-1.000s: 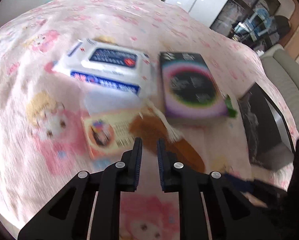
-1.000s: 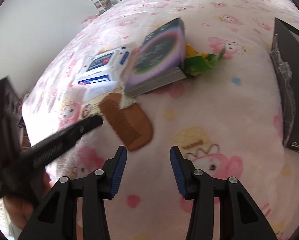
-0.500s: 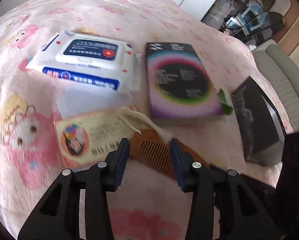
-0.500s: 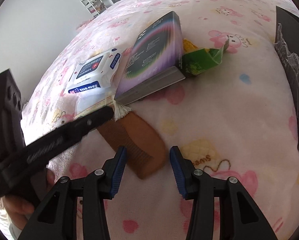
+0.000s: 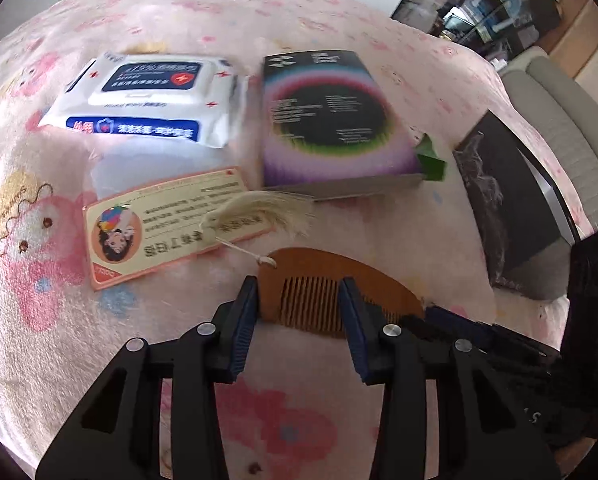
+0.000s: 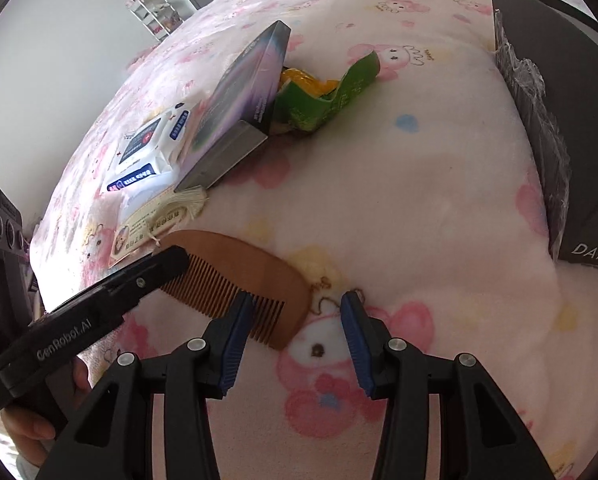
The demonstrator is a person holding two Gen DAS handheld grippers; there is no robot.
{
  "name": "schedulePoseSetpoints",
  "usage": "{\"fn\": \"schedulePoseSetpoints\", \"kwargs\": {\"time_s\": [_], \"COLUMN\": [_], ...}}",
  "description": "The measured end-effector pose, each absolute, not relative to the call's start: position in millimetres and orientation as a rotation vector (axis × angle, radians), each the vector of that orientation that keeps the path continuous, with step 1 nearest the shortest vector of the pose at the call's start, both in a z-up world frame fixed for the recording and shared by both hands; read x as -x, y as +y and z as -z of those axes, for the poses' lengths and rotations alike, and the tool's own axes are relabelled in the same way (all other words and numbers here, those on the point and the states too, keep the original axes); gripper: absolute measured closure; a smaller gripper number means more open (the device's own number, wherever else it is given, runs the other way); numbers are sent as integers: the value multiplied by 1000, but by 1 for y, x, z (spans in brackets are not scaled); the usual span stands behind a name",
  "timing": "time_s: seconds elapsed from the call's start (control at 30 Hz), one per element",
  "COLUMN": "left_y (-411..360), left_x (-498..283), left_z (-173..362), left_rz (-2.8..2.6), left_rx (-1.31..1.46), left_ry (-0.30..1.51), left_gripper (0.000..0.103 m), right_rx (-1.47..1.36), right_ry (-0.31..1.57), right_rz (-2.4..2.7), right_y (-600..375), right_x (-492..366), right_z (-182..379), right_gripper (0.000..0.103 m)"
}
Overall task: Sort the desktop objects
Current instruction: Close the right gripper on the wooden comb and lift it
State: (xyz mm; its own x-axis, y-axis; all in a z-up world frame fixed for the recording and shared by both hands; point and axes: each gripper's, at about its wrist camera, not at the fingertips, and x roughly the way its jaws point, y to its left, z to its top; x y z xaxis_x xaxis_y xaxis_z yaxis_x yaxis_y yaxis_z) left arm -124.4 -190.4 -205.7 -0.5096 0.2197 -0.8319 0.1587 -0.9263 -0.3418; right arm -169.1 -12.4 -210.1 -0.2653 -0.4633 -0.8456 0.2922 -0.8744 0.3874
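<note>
1. A wooden comb (image 5: 331,284) lies flat on a pink cartoon-print blanket (image 5: 39,272), its teeth toward both cameras, with a cream tassel (image 5: 259,210) tied by a string to its end.
2. The left tongs (image 5: 299,300) have just been opening; their blue pads now stand apart on either side of the comb's tassel end, low over it. Whether either pad touches the wood cannot be told, and no grip shows.
3. The right tongs (image 6: 297,316) stand apart over the comb's other, rounded end; one blue finger (image 6: 239,320) lies across the teeth and the other is over bare blanket, so nothing is clamped.
4. In the right wrist view a person's hand (image 6: 31,424) holds the left tool at the lower left edge.
5. A peach printed card (image 5: 167,224) rests just beyond the comb, partly under the tassel.
6. Behind the card sits a white and blue pack of wet wipes (image 5: 147,104).
7. Beside the wipes stands a purple and black box (image 5: 331,120), with a crumpled green wrapper (image 6: 323,96) against its far side.
8. A dark grey box (image 6: 559,80) lies well apart at the right edge of the blanket.
</note>
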Motion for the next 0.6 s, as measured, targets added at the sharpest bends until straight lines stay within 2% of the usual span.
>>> {"fn": "schedulePoseSetpoints", "kwargs": {"time_s": [0.33,0.6], "left_y": [-166,-162], "left_x": [85,105], "left_z": [193,207], "left_rz": [-2541,-2551], "left_rx": [1520,1557], "left_ry": [-630,-559], "left_gripper": [66,66], "right_rx": [-1444,-1532], "right_ry": [-148,-245], "right_rz": [2272,2209], "right_y": [30,35], "right_x": [147,155], "right_z": [172,205], "right_gripper": [60,60]}}
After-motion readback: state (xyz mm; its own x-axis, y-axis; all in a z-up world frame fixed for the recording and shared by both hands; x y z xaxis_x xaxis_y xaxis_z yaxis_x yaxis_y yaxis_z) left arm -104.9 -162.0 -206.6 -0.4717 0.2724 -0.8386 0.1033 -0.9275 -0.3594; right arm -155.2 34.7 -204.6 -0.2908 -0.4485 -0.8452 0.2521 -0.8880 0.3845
